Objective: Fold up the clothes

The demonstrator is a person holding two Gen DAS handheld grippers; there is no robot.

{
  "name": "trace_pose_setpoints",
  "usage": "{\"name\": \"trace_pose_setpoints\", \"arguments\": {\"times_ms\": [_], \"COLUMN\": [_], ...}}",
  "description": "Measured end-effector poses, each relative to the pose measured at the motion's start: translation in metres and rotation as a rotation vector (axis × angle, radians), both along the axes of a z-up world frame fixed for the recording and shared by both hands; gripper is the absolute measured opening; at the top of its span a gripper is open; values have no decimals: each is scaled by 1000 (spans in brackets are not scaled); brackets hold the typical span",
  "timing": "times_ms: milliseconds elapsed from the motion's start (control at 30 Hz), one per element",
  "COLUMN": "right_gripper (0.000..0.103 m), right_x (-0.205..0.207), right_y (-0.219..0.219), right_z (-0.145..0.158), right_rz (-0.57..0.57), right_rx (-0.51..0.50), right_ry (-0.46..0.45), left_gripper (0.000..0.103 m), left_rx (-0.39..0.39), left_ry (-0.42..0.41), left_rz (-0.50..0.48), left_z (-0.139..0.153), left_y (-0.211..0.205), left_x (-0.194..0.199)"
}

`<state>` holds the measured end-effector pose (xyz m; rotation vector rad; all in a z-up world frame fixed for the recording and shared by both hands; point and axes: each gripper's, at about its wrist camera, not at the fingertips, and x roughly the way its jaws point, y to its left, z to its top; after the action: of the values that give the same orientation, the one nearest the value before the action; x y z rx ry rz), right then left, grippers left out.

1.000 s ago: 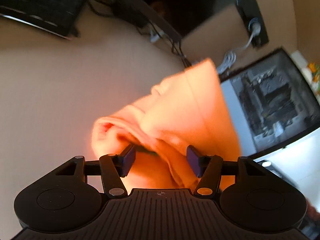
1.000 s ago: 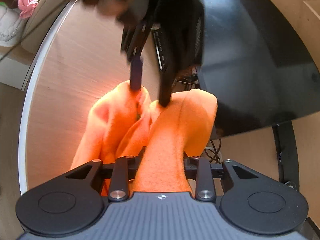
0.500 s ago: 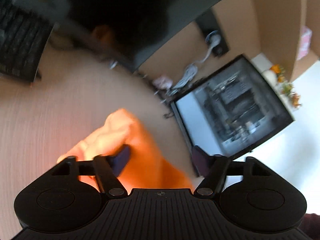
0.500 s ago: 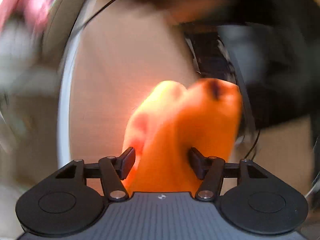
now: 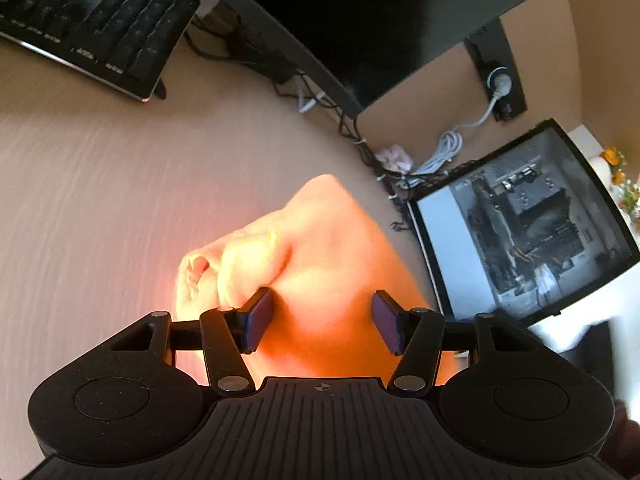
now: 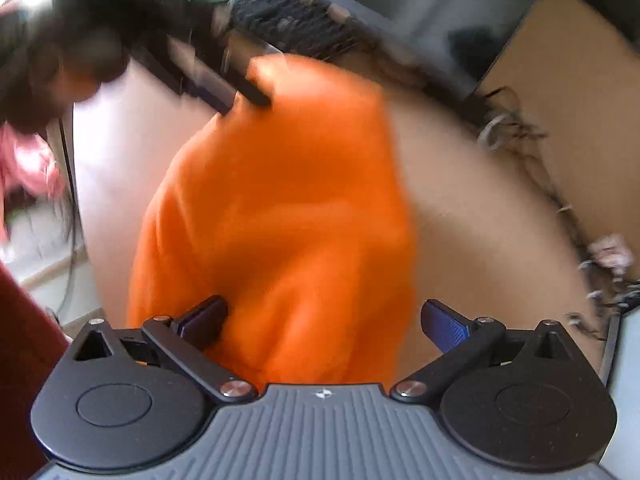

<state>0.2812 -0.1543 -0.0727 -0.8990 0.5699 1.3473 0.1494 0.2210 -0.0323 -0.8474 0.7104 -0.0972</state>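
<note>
**Orange garment: bunched, lying on the desk surface**

One item noted: an orange garment [image 5: 332, 264] of soft, fleecy-looking fabric, uniform in colour with no visible print. It is not laid flat. It sits in a rumpled, partly folded heap on the pale wood-grain desk [image 5: 120, 184]. In the left wrist view the near portion is a broad, smooth fold, while the left side is gathered into rolled creases and a small open loop of cloth. In the right wrist view the same garment [image 6: 280, 208] appears as a long mound running away from the camera, motion-blurred; exact edges cannot be determined.
</note>
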Motion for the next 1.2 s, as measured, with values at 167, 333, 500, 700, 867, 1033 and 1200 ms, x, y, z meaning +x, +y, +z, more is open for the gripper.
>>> {"name": "trace_pose_setpoints", "arguments": {"times_ms": [167, 333, 500, 700, 867, 1033, 1200], "right_gripper": [103, 103, 103, 103, 103, 103, 103], "right_x": [6, 4, -3, 13, 27, 8, 43], "right_y": [-3, -13, -11, -12, -16, -17, -11], "right_z": [-10, -11, -11, 25, 30, -18, 2], "right_rz": [50, 39, 58, 76, 41, 4, -123], "right_rx": [59, 90, 108, 197, 173, 95, 69], "right_ry": [28, 47, -14, 94, 90, -167, 113], "left_gripper": [66, 70, 75, 72, 72, 73, 73], "left_rx": [160, 137, 128, 146, 130, 125, 128], "left_ry": [49, -103, -122, 11, 13, 14, 13], "left_rz": [75, 158, 102, 121, 140, 125, 118], "left_z": [28, 79, 79, 23, 20, 18, 18], "left_y": [-5, -3, -27, -36, -32, -37, -37], "left_x": [-19, -43, -7, 13, 11, 9, 7]}}
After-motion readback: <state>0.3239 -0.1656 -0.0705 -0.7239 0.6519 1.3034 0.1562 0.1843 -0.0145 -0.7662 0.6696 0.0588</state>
